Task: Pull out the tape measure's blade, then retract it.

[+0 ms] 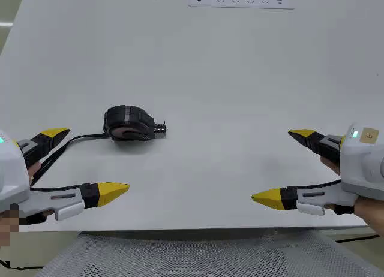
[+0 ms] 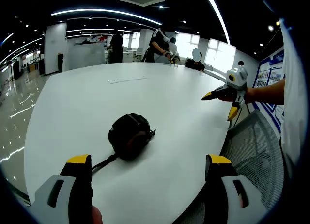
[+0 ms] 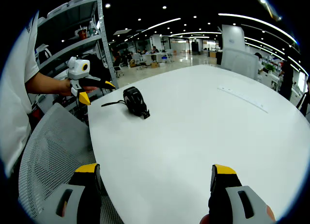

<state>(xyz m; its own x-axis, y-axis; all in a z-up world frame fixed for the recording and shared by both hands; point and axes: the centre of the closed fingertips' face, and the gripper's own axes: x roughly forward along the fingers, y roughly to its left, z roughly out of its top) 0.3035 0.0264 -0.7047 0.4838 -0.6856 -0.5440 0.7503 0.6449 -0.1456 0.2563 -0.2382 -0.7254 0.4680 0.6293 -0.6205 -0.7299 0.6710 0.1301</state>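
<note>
A black tape measure (image 1: 128,123) lies on the white table (image 1: 228,79), left of centre, its blade tip facing right and a black strap trailing left. My left gripper (image 1: 91,163) is open near the front left edge, just short of the tape measure (image 2: 130,136). My right gripper (image 1: 279,166) is open at the front right, well away from it. From the right gripper view the tape measure (image 3: 135,101) sits far off to the left, with the left gripper (image 3: 95,91) behind it. The right gripper (image 2: 220,104) appears across the table in the left gripper view.
A white power strip (image 1: 241,0) lies at the table's far edge. A grey mesh chair (image 1: 180,256) stands below the front edge. Shelves and people stand in the background of the gripper views.
</note>
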